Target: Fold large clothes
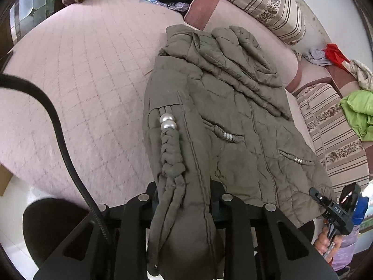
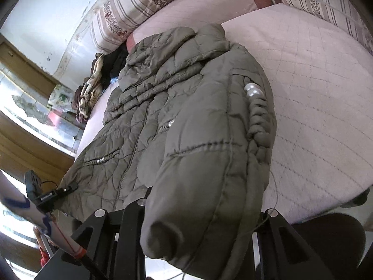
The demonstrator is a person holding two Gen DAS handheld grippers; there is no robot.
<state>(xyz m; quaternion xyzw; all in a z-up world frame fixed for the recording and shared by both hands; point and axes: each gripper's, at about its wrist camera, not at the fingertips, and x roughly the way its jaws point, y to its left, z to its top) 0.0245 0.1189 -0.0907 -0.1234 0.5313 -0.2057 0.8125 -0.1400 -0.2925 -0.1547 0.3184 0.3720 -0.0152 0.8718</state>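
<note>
On the pale pink quilted bed cover (image 1: 77, 74), a big olive-green puffer jacket (image 1: 233, 116) lies front side up, collar end away from both cameras and hem end toward them.

Going left to right in the left wrist view: bare quilt from 9 to 11 o'clock, the jacket filling the middle and running from 6 up to about 12, then striped floral cushions (image 1: 268, 2) at 1 o'clock and a lime-green garment (image 1: 359, 114) at 3.

The left gripper (image 1: 184, 200) is clamped down on a bunched bit of the jacket, the part with the braided trim and two pearl beads (image 1: 167, 121). It's squeezed as tight as it goes, fabric spilling over the fingers.

In the right wrist view, the right gripper (image 2: 205, 207) looks pinched on a padded sleeve or edge roll; the fabric hides the pads, but it drapes straight out of the jaws, so I'd call it held.

Progress-wise, I'd say it's early. Both near corners are picked up, but the body is one flat layer and the collar is rumpled. The actual folds are all still to do.

The long axis runs hem to collar, roughly 6 to 12 in the left view, leaning toward 11 in the right.
</note>
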